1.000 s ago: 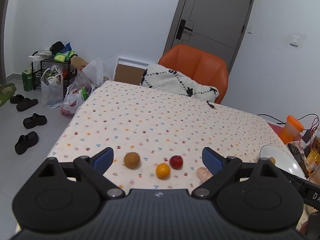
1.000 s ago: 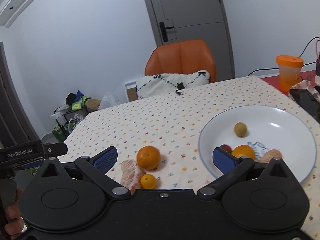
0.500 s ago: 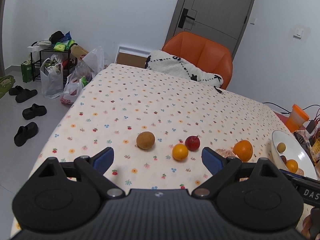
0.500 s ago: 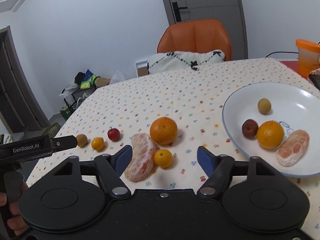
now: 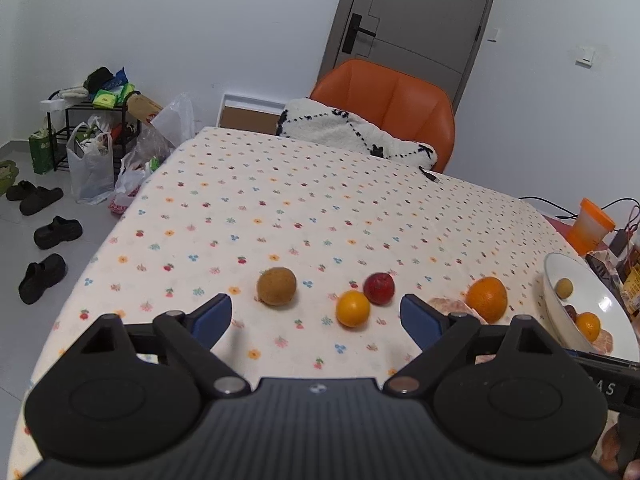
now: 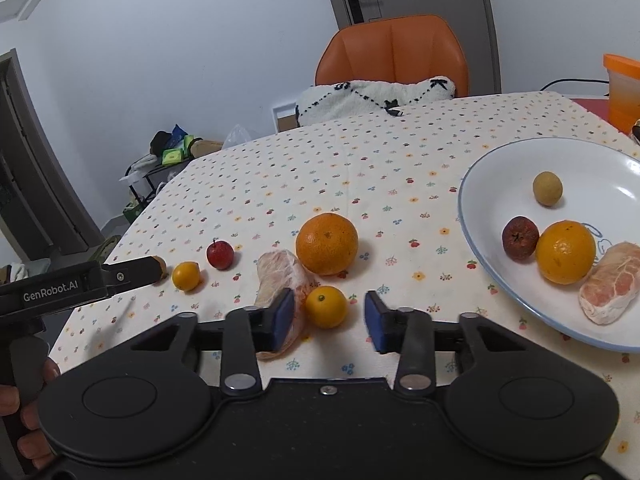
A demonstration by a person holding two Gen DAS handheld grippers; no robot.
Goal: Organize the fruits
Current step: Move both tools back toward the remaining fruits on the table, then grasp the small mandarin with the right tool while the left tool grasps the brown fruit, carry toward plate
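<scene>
Floral-print cloth covers the table (image 6: 360,168). Beside it, the left gripper (image 5: 316,316), stamped "GenRobot.AI", hovers spread wide near a brown kiwi (image 5: 276,286). Only the right view shows the right gripper (image 6: 327,320), half-parted, flanking a small orange mandarin (image 6: 326,306) beside the white fruit-filled plate (image 6: 480,184).

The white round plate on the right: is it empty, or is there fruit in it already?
Not empty. The white round plate holds four pieces: a small tan fruit, a dark red fruit, an orange and a peeled citrus piece.
</scene>
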